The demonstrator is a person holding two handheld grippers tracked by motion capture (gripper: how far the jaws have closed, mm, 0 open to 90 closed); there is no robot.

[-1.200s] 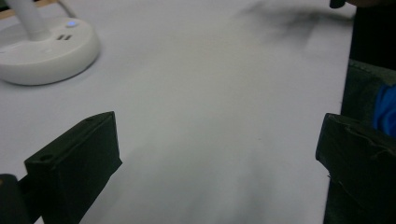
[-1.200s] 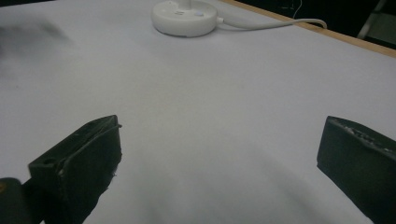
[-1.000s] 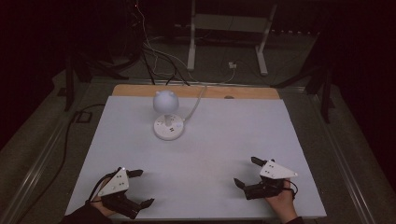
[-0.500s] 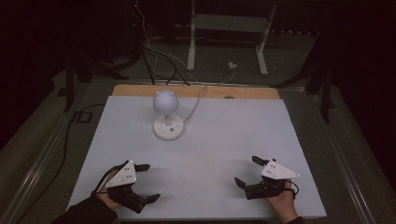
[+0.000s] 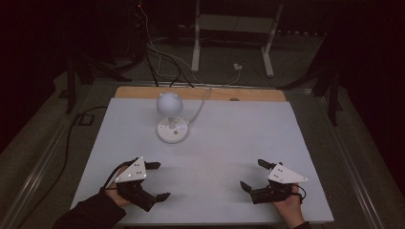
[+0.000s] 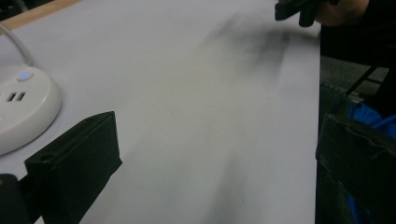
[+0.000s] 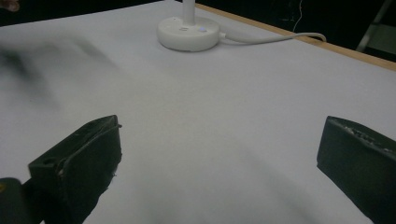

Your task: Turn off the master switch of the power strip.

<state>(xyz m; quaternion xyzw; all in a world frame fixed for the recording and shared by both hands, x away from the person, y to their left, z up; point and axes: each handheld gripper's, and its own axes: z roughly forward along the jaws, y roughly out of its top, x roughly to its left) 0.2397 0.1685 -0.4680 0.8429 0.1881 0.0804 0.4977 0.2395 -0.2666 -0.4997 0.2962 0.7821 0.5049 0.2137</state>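
1. The left gripper (image 5: pixel 156 181) has shifted slightly forward and inward since a second ago; the right gripper (image 5: pixel 254 175) has barely moved.
2. Both sets of matte black jaws gape wide, holding nothing.
3. The glossy white, round-based lamp (image 5: pixel 172 130) stands mid-table toward the far edge, well apart from both grippers.

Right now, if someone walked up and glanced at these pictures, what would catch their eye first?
Probably the small white lamp with its round head, standing on a round base toward the far left of the pale table, its white cord trailing off the back edge. Next, the two hand-held tools at the near edge: the left gripper and the right gripper, both with jaws spread open and nothing between them.
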